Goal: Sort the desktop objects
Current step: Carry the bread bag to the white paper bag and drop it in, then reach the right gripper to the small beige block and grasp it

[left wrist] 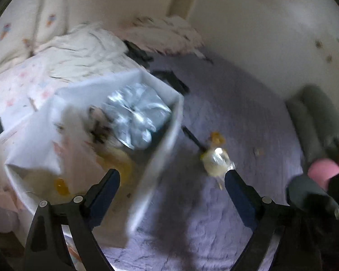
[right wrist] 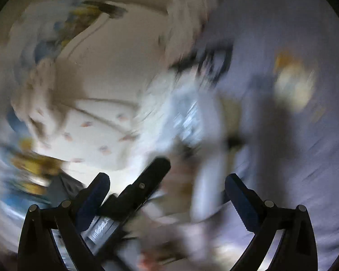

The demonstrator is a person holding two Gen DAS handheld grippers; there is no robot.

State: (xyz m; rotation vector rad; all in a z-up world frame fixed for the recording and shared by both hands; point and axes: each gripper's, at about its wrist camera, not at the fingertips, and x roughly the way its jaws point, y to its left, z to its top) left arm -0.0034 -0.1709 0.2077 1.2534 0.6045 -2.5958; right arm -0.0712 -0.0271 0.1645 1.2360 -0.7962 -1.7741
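A white storage box (left wrist: 169,135) sits on a lavender bedsheet (left wrist: 226,103) and holds a silver foil pack (left wrist: 135,115), a yellow item (left wrist: 61,186) and other small things. A small clear bottle with pale yellow contents and an orange top (left wrist: 215,158) lies on the sheet right of the box. My left gripper (left wrist: 171,180) is open and empty, straddling the box's right wall. My right gripper (right wrist: 167,187) is open and empty; its view is heavily blurred. The box (right wrist: 205,158) and the bottle (right wrist: 293,85) show as smears there, and the left gripper's black finger (right wrist: 151,176) crosses it.
A rumpled white duvet (left wrist: 79,52) and pillows (left wrist: 165,31) lie behind the box. Dark objects (left wrist: 169,76) lie on the sheet by the box's far corner. A grey roll (left wrist: 316,117) and a pink sleeve (left wrist: 325,171) are at the right.
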